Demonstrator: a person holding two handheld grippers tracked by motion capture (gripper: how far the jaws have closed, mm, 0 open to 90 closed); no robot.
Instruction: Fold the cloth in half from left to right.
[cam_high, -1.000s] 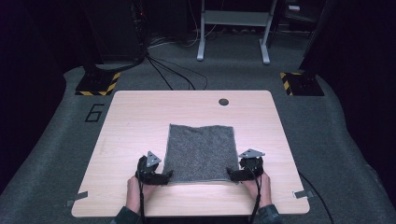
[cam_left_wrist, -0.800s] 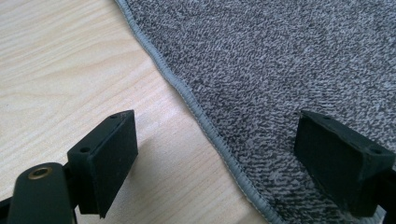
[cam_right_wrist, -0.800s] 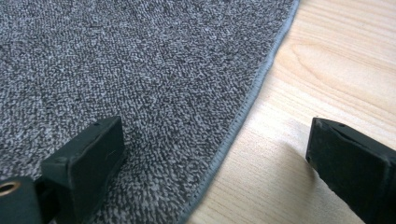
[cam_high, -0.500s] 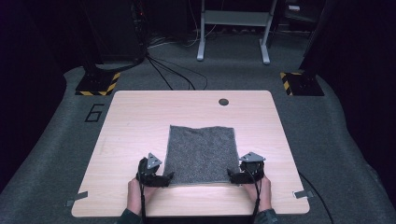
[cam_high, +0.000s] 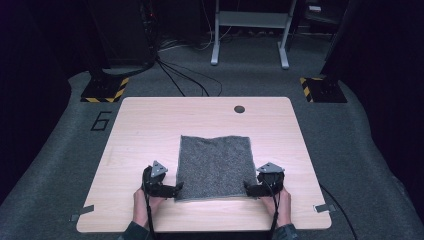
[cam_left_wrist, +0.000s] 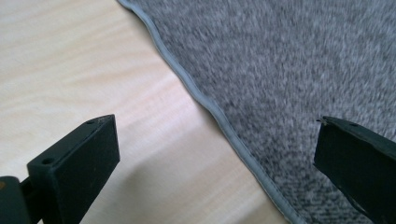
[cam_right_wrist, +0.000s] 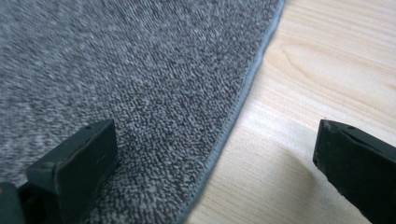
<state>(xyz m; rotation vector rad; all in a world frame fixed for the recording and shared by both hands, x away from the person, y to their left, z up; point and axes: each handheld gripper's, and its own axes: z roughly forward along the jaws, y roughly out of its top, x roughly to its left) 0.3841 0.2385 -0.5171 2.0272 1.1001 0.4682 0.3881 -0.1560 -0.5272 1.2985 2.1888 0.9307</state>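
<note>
A grey towel (cam_high: 214, 165) lies flat on the wooden table (cam_high: 150, 125), with a stitched hem along its edges. My left gripper (cam_high: 176, 189) rests at the towel's near left corner. Its jaws have just been opening and now stand wide apart (cam_left_wrist: 214, 128). The towel (cam_left_wrist: 289, 70) runs its hem between them, untouched by the pads. My right gripper (cam_high: 248, 189) sits at the near right corner, open too (cam_right_wrist: 214, 128). One of its jaws is over the towel (cam_right_wrist: 116, 60) and the other over bare wood. A hand holds each gripper from the table's near edge.
A small round hole (cam_high: 239, 109) marks the table's far side. Grey tape tabs (cam_high: 82, 213) stick out at the near corners. On the carpet beyond stand striped black bases (cam_high: 105, 89), cables and a white frame (cam_high: 250, 30).
</note>
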